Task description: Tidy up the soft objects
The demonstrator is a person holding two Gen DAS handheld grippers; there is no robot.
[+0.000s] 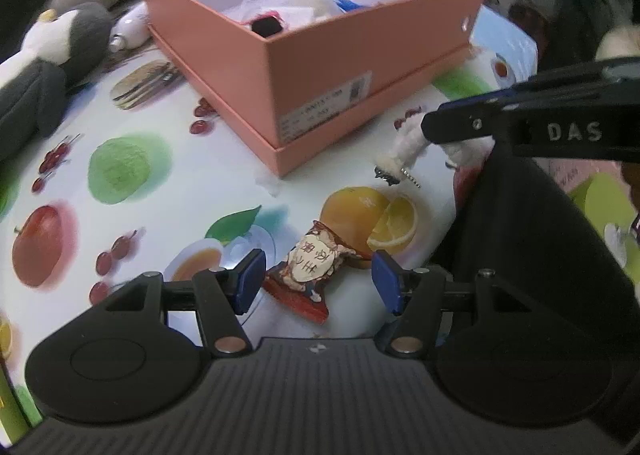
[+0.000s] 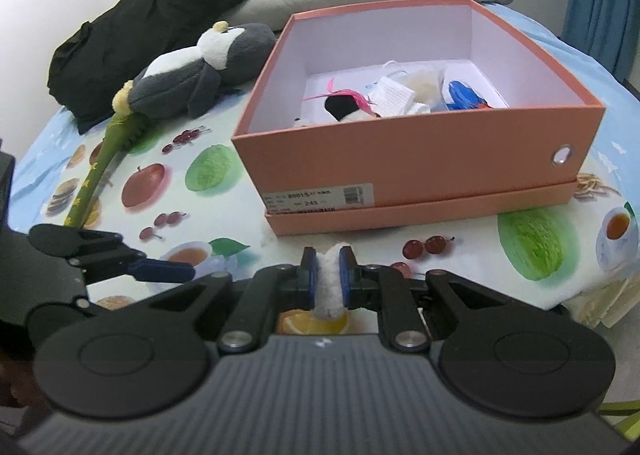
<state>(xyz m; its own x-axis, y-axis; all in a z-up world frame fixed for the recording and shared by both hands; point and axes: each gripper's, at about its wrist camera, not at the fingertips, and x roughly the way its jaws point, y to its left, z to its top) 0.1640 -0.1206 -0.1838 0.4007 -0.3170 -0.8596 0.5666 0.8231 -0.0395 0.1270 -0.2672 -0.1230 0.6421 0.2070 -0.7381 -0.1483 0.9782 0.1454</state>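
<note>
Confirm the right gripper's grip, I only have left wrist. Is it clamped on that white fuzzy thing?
Observer: Yes. Seen from the right wrist, the right gripper is shut on the white fuzzy toy, with a pad pressing each side.
Operator: Room left in the box?
Observer: Looks so. The pink box shows bare floor in its left rear corner.
Operator: Any soft items I'm missing?
Observer: A green plush stem with yellow stars lies beside the penguin plush, left of the box.
</note>
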